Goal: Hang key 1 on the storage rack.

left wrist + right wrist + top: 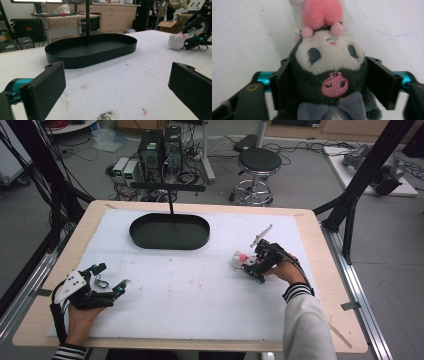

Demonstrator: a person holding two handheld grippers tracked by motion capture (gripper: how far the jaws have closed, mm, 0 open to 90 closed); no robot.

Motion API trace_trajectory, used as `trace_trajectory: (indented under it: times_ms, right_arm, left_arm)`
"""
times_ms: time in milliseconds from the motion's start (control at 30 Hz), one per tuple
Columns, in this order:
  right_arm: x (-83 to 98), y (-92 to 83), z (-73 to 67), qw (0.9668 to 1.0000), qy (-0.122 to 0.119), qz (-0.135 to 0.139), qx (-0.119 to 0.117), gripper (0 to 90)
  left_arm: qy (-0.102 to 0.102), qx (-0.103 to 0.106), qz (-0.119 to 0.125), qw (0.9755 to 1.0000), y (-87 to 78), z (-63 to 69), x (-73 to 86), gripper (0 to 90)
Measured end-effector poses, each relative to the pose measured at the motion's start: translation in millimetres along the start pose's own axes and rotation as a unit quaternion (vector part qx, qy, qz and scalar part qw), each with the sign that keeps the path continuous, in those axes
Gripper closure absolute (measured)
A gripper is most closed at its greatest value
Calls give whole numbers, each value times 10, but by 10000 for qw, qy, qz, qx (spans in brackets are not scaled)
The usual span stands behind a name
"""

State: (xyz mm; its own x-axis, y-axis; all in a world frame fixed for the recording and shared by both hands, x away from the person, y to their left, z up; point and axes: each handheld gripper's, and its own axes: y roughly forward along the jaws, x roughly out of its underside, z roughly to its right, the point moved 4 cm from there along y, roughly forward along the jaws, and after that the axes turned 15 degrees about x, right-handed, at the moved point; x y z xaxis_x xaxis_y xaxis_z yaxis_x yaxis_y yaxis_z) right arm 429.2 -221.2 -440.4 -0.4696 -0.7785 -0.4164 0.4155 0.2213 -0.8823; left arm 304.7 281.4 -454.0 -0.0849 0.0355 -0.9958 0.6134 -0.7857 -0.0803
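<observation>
Showing white face, dark hood, pink skull patch: plush toy point(329, 72).

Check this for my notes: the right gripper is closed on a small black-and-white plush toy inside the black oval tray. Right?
Not quite. The right gripper does clamp the black-and-white plush toy, but on the white table cover, apart from the black oval tray, as the high view shows.
</observation>
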Motion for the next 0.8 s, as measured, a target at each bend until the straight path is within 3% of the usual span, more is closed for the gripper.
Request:
trace_trajectory:
  times_ms: [33,500,733,800]
  right_arm:
    - [-1,-1,-13,9999,-107,2,5,340]
    - [-7,-39,-39,9999,-100,-4,91,391]
    - [-73,-118,-114,9994,-236,267,17,391]
    - [-94,-158,-138,9989,-317,335,101,391]
  left_arm:
    - [0,3,-2,10000,0,0,0,17]
    - [17,13,-5,10000,1,4,0,17]
    - [65,-8,-20,10000,5,13,-2,17]
    - [71,-3,-16,10000,3,14,-4,17]
